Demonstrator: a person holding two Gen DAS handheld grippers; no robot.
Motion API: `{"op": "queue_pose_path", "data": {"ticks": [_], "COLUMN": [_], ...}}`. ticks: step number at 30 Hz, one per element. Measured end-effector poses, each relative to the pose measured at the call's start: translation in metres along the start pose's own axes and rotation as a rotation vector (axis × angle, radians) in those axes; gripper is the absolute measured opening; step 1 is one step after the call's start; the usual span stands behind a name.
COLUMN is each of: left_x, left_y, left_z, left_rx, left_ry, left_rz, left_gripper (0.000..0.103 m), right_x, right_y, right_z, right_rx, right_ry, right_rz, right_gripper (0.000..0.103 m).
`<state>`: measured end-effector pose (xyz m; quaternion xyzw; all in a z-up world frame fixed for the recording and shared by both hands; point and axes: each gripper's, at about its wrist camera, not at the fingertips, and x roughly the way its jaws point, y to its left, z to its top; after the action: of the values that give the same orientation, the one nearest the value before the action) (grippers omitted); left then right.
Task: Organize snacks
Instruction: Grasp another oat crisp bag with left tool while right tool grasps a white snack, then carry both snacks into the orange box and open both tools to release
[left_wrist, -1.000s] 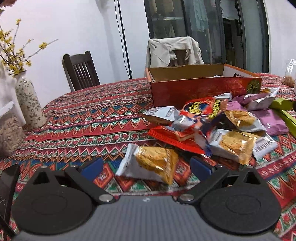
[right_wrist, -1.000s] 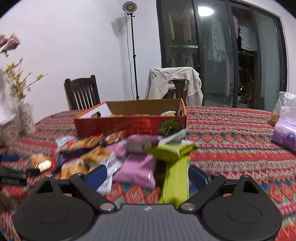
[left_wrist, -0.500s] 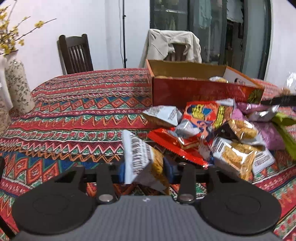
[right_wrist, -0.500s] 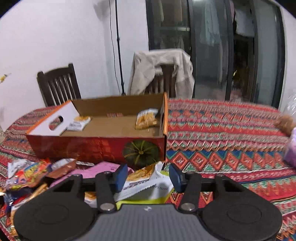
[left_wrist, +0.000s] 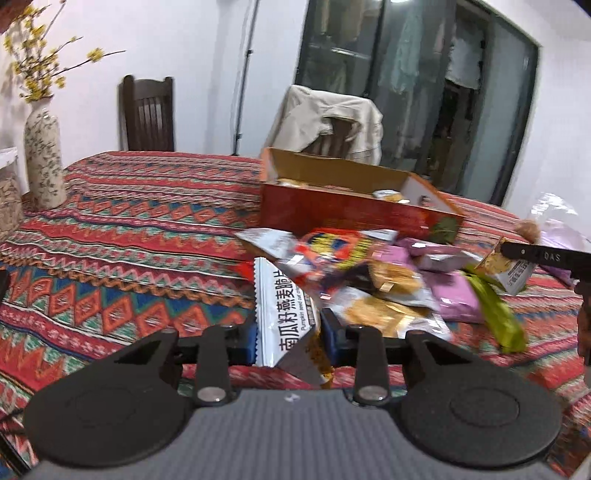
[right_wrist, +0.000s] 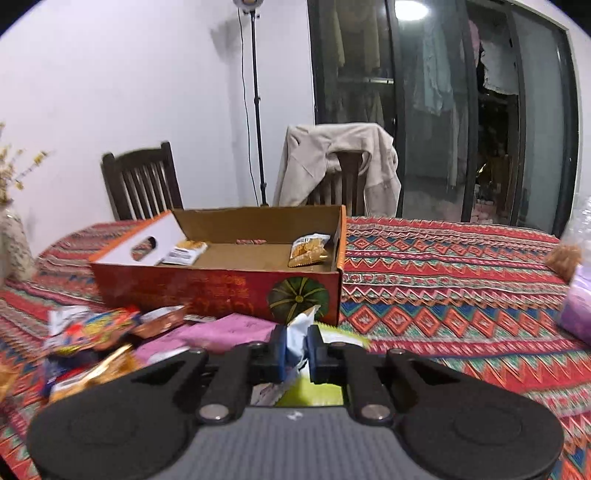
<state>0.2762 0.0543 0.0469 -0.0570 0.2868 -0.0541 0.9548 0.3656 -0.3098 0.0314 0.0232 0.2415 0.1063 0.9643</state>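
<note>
My left gripper (left_wrist: 291, 338) is lifted off the cloth with its jaws closing tight on a white pumpkin-seed crisp packet (left_wrist: 282, 314), which stands upright between the blue pads. My right gripper (right_wrist: 297, 350) has its jaws closing on the crumpled edge of a pale snack packet (right_wrist: 299, 332). In the left wrist view that right gripper (left_wrist: 535, 255) comes in from the right with its packet (left_wrist: 508, 271). A pile of loose snack packets (left_wrist: 369, 273) lies in front of an open red cardboard box (right_wrist: 207, 286). The box holds a few packets (right_wrist: 308, 249).
The table wears a red patterned cloth (left_wrist: 140, 206). A flowered vase (left_wrist: 42, 155) stands at the far left. A dark chair (right_wrist: 142, 181) and a chair draped with a beige jacket (right_wrist: 340, 166) stand behind the box. A plastic bag (right_wrist: 578, 291) lies at the right.
Both grippers went from open to shut on packets. The left one raised its packet off the cloth. The right one moved in toward the box with its packet.
</note>
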Motion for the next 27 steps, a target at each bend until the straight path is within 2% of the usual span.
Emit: {"op": "queue_pose_path", "data": {"ticks": [4,8,16,22,27], "left_x": [-0.009,-0.013,-0.014,0.016,0.077], "left_y": [-0.023,-0.041,-0.059,-0.061,-0.064], "left_z": [-0.003,-0.003,0.006,0.052,0.113], "left_rx": [0.023,0.054,0.096,0.103,0.136], "left_ry": [-0.002,-0.013,-0.038,-0.058,-0.04], "left_rz": [-0.041,-0.056,-0.075,-0.168,-0.198], "left_gripper": [0.033,0.033,0.033,0.032,0.032], "right_x": [-0.052,-0.081,-0.101,-0.085,-0.044], "right_y": [0.003,0.003,-0.005,-0.007,0.003], "right_z": [-0.017,-0.029,-0.036,-0.017,0.031], "right_rx": [-0.003,0.005,0.031,0.036,-0.029], "right_ry": [-0.023,-0.03,-0.058,-0.085,-0.112], "right_rz": [0.039,0.058,0.063,0.106,0.149], "right_gripper": [0.011,0.011,0.011,0.011,0.011]}}
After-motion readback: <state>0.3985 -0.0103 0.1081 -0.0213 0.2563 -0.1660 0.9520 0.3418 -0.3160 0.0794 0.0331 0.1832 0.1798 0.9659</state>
